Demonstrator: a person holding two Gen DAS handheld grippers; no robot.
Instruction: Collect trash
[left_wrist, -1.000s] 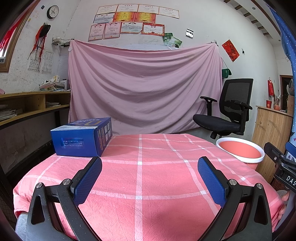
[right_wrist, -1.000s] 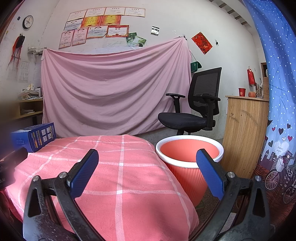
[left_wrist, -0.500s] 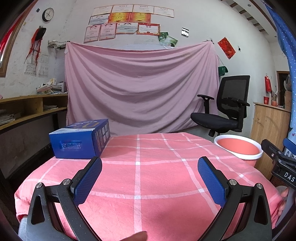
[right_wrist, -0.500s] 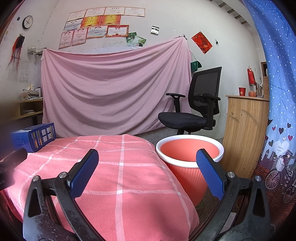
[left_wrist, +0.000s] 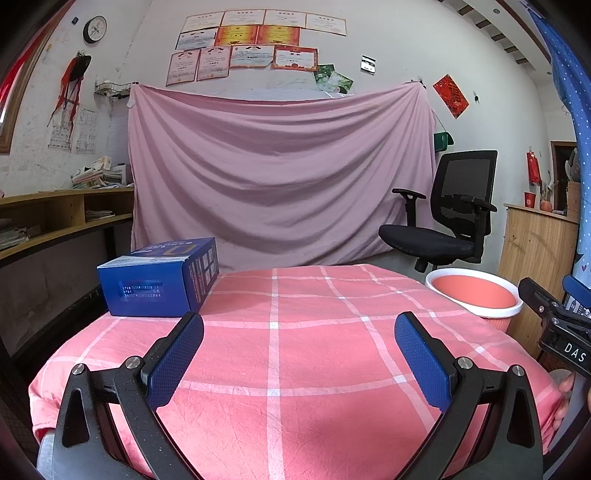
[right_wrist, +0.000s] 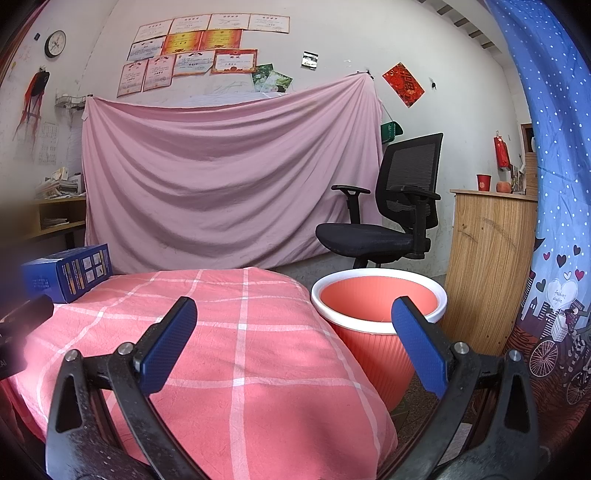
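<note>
We hold our left gripper (left_wrist: 298, 345) and right gripper (right_wrist: 294, 332) spread wide, both empty, above the pink checked tablecloth (left_wrist: 314, 354). The blue box (left_wrist: 160, 277) sits at the table's far left corner, nothing between it and the left gripper. The orange bin (right_wrist: 373, 317) stands just beside the table's right edge, a black office chair (right_wrist: 391, 218) behind it.

A black office chair (left_wrist: 443, 225) stands before a hung pink sheet (left_wrist: 280, 173).
</note>
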